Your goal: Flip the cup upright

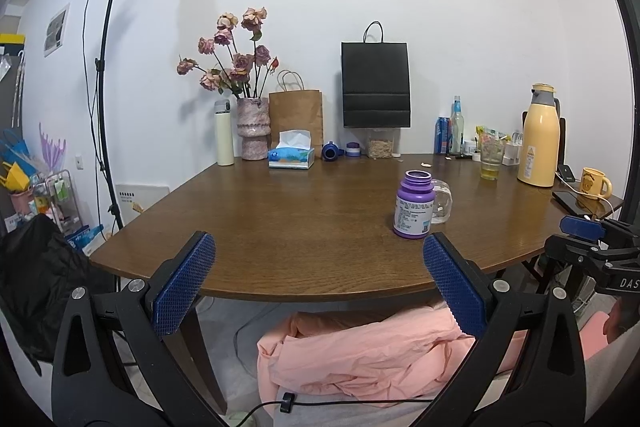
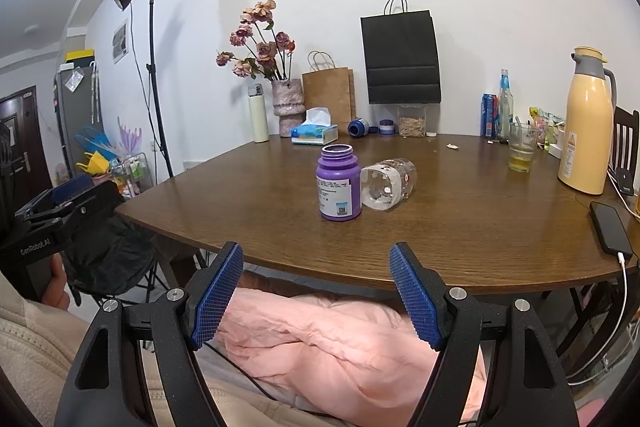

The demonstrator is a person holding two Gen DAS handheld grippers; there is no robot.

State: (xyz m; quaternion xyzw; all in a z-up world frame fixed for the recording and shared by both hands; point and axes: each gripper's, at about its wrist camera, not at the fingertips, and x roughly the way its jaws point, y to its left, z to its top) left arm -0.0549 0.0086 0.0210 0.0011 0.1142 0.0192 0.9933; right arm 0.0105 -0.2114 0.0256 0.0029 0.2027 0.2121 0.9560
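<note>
Spread tongs [image 2: 316, 291] — clear cup [image 2: 387, 183] sideways, touching lidless purple bottle [image 2: 338, 187].

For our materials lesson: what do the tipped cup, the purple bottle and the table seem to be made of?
Cup: clear, glossy glass or plastic; the table shows through it. Purple bottle: likely opaque plastic with a faint sheen and paper label. Table: brown wood or veneer, with visible grain.

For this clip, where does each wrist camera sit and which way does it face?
Left wrist: on the left gripper, off the table's near edge, facing the wall; the right gripper shows at right.
Right wrist: on the right gripper, same facing; the left gripper and a hand show at left.
Shared: purple bottle beside the clear cup lying on its side; both grippers open.
</note>
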